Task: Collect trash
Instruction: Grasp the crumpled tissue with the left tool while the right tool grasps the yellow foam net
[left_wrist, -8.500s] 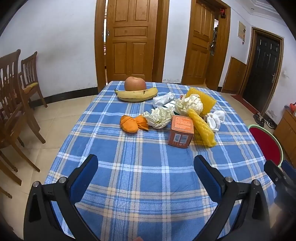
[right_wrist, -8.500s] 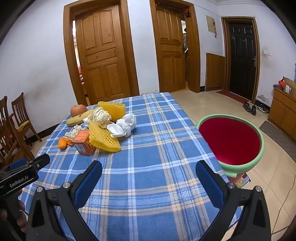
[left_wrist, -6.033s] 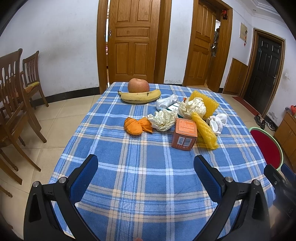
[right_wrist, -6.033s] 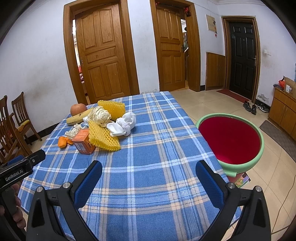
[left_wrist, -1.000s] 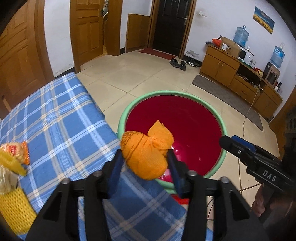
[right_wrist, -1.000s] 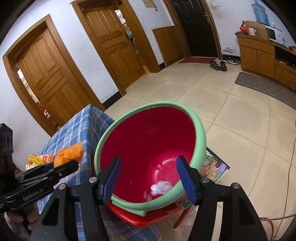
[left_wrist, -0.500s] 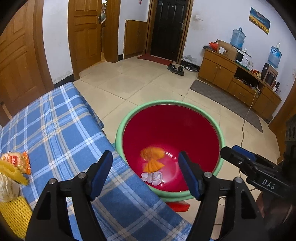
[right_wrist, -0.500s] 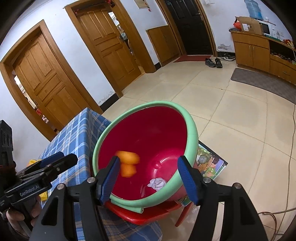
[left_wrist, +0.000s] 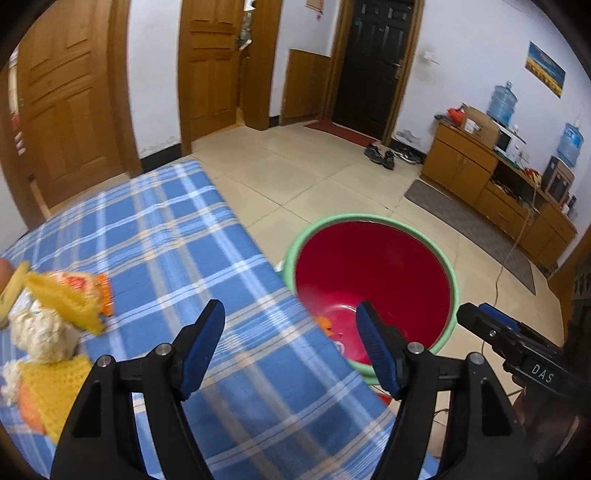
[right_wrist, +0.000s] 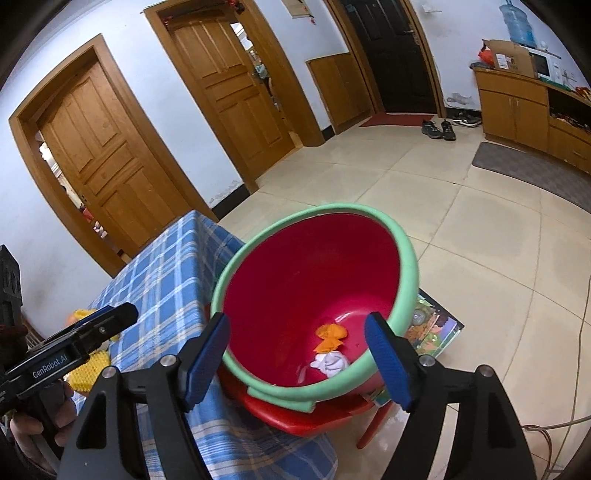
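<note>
**In the red basin beside the table: orange peel and white tissue**

At the bottom of the basin (right_wrist: 400, 236), a deep red tub with a pale green rim, lie two pieces of trash. The orange peel (right_wrist: 331, 336) is a crumpled, bright orange scrap with a folded flap, resting on the red floor of the tub. Just beside it, nearer the rim, sits a wadded white tissue (right_wrist: 331, 363), small and creased. In the left wrist view only a sliver of the peel shows past the table edge.

The basin stands on a red stool (right_wrist: 295, 415) close against the corner of the table (left_wrist: 177, 236), which is covered with a blue plaid cloth. More trash waits on the cloth at the far left: yellow foam netting (left_wrist: 62, 301), a crumpled whitish paper ball (left_wrist: 40, 332) and an orange carton (left_wrist: 94, 291), all blurred.

The left claw (left_wrist: 290, 349) hangs over the table edge, its blue pads spread apart with nothing between them. The right claw (right_wrist: 297, 360) hovers over the basin's near rim, its jaws having just been opening, released and empty as well; the peel and tissue appear in the gap between its pads but lie far below, untouched.
</note>
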